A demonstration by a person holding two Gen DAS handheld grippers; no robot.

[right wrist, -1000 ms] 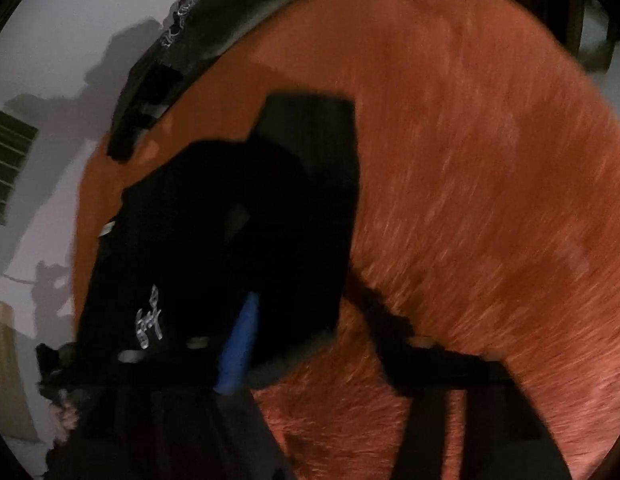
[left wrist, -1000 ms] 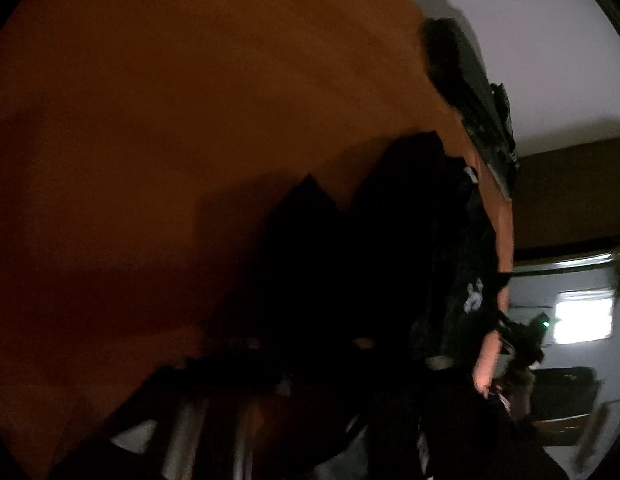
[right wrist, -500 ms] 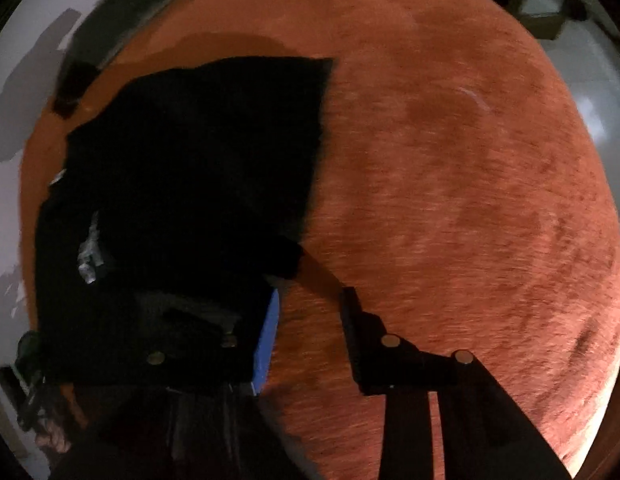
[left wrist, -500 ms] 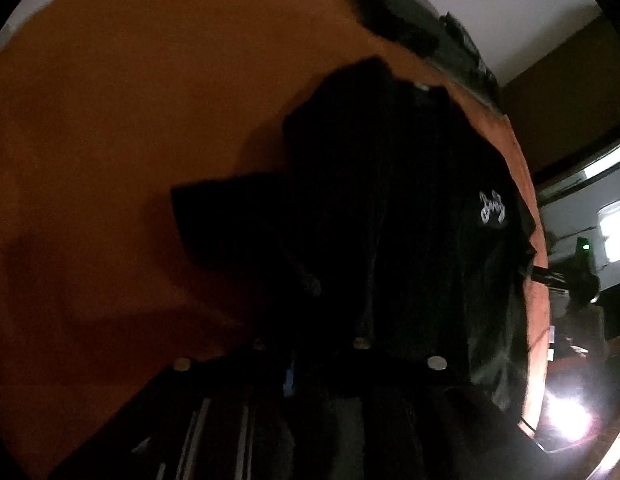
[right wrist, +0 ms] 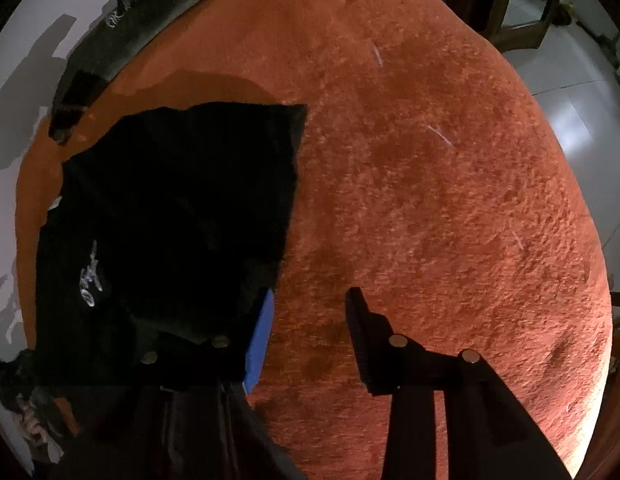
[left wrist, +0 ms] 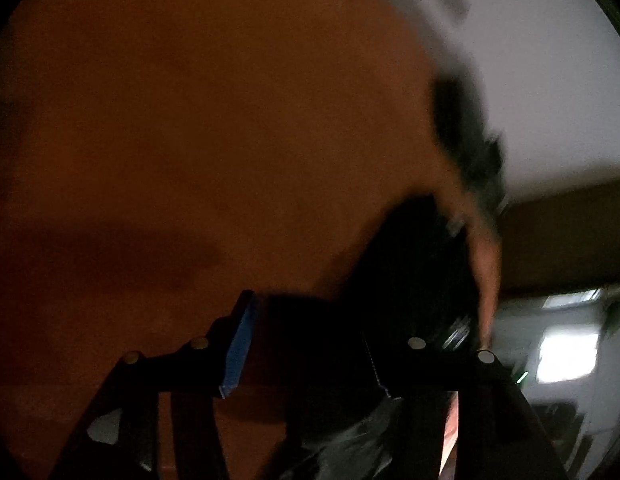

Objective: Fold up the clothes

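Since half a second earlier, my left gripper [left wrist: 306, 344] had swung off the shirt; both stood apart, empty. The right gripper [right wrist: 310, 328] hung beside the black logo T-shirt [right wrist: 182, 208], part-folded on the orange fleece blanket [right wrist: 430, 200]. Next fold, I judged, needed a fresh edge grasp.

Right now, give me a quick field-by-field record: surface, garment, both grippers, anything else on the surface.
surface: orange-red carpeted surface
garment: black shirt with a white script logo, lying partly folded on the surface's left side in the right wrist view
right gripper: open, nothing between its fingers, just right of the shirt's edge
left gripper: fingers apart; dark, blurred view, dark cloth near them, contact unclear
other: dark clothing at the far edge by the wall
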